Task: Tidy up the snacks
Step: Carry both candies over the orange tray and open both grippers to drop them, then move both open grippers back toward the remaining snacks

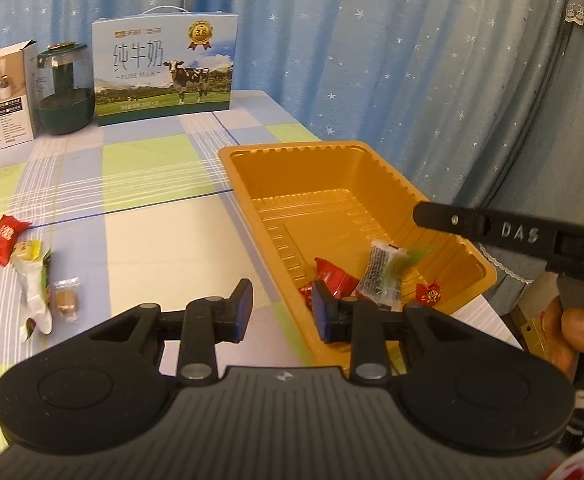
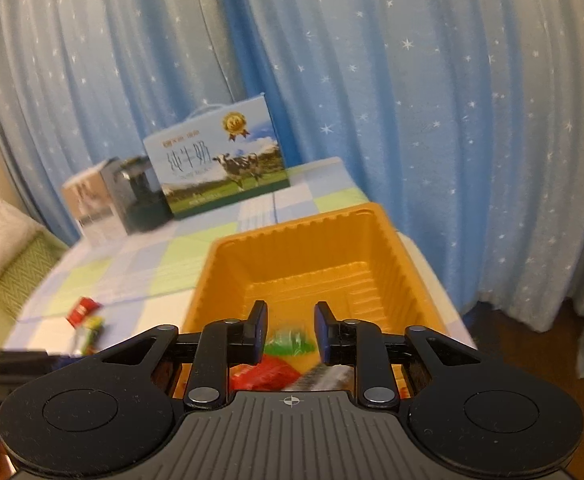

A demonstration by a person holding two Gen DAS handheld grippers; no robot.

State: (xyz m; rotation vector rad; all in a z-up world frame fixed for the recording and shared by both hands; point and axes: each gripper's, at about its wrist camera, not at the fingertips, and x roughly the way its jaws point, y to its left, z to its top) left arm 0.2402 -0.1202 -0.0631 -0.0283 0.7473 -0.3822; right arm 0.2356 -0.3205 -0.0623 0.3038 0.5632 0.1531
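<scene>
Checked tablecloth [image 1: 139, 168] before starry blue curtain [image 1: 372, 40].

An orange plastic tray [image 1: 372, 168] with ribbed walls sits at the right edge of a checked tablecloth, its near end holding wrapped snacks: two red packets, one [image 1: 334, 280] toward the left wall and a smaller one [image 1: 430, 292] toward the right, with a clear sachet printed in black and tipped with green [image 1: 384, 276] tilted between them. Well to the left, outside the tray, four more lie loose on the cloth: a red packet [image 1: 5, 238], a yellow-green sweet [image 1: 27, 250], a long white wrapper [image 1: 35, 300] and a clear-wrapped brown biscuit [image 1: 67, 300]
</scene>
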